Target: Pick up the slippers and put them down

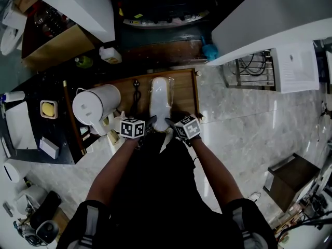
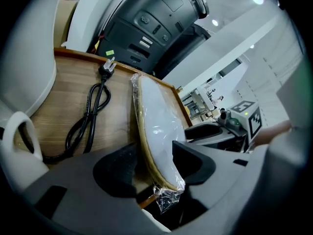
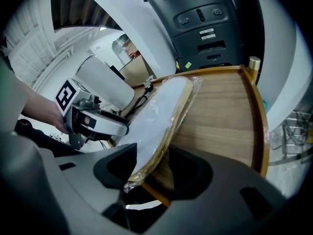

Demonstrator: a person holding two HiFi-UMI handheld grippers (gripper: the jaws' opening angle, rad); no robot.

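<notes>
Slippers [image 1: 160,101], left tool [image 2: 155,166], right tool [image 3: 159,173] — jaws apart, sticker [image 2: 109,53] (unreadable)

My wooden bench [image 1: 184,95] carries the wrapped slippers [image 1: 160,100], a black cord [image 1: 136,93] just beside them, and a white jug [image 1: 96,105] at its left edge.

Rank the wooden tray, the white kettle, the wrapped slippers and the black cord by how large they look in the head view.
1. wooden tray
2. white kettle, though it stands taller and nearer the camera, so its lead over the slippers is unsure
3. wrapped slippers
4. black cord
</notes>
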